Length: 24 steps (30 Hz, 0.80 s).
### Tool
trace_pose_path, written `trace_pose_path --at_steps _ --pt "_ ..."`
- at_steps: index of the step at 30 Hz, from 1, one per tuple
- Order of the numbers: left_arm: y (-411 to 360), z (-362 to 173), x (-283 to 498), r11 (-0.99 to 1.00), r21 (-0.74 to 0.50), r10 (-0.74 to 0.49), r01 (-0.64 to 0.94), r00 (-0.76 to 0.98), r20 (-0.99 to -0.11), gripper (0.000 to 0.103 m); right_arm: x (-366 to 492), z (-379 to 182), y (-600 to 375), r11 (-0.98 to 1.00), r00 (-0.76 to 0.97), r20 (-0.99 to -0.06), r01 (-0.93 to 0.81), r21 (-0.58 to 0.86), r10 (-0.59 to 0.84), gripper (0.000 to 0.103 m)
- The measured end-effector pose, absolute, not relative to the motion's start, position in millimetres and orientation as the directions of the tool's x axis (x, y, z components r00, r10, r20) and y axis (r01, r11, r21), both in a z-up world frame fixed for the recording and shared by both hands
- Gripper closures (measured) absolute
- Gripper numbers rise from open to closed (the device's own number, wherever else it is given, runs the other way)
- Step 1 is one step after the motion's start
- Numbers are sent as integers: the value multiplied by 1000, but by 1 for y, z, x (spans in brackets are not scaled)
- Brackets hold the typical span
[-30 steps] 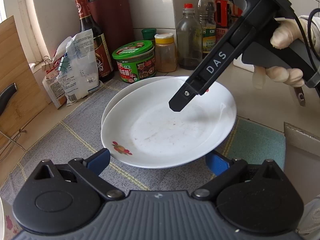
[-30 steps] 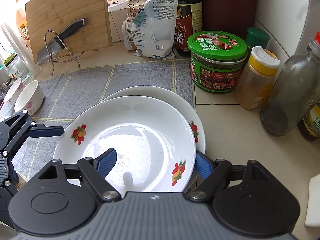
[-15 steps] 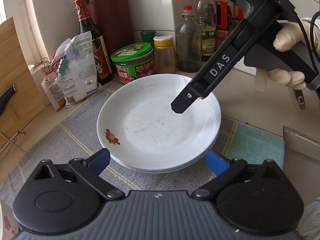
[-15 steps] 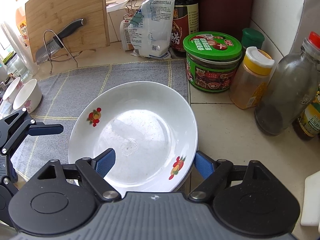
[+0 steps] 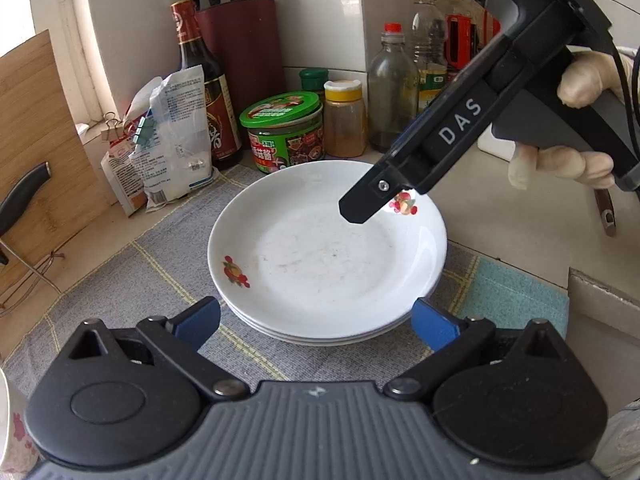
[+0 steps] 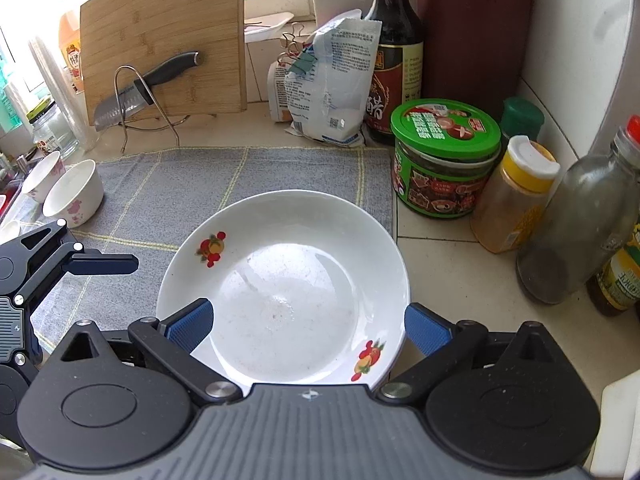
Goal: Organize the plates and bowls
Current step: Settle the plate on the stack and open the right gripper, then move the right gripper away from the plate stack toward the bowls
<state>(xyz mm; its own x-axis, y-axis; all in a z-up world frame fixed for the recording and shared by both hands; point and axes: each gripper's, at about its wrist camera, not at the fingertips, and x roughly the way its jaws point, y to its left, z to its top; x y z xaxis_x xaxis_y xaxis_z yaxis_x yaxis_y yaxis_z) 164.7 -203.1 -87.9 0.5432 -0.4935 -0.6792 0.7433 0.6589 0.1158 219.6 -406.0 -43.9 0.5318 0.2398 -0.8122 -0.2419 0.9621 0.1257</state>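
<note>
A stack of white plates with fruit prints (image 5: 328, 256) sits on the grey dish mat (image 5: 120, 288); it also shows in the right wrist view (image 6: 284, 280). My left gripper (image 5: 316, 322) is open, just in front of the stack, touching nothing. My right gripper (image 6: 306, 324) is open above the stack's near rim, empty; its body (image 5: 460, 128) hangs over the plates' far side in the left wrist view. Two small white bowls (image 6: 74, 194) with pink flowers stand at the mat's far left.
Behind the plates stand a green-lidded jar (image 6: 444, 156), a yellow-capped spice jar (image 6: 516, 196), glass bottles (image 6: 588, 220), a soy sauce bottle (image 6: 394, 52) and clipped bags (image 6: 332, 76). A bamboo board (image 6: 160, 36) with a knife (image 6: 140, 88) leans at the left.
The top plate was held tilted above the lower plate a second ago. It now lies flat on the stack, and both grippers have drawn back from it, open.
</note>
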Motion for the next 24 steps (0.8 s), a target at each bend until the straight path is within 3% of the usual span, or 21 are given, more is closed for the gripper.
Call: trace_pose_path --at_steps 14,24 --pt "-148 -65 145 878 102 -310 467 719 -622 1 231 -29 -351 893 583 -735 -446 66 346 0" --pt "-74 -45 127 938 95 -226 334 796 -562 1 215 -27 -293 886 621 -699 -462 39 355 0"
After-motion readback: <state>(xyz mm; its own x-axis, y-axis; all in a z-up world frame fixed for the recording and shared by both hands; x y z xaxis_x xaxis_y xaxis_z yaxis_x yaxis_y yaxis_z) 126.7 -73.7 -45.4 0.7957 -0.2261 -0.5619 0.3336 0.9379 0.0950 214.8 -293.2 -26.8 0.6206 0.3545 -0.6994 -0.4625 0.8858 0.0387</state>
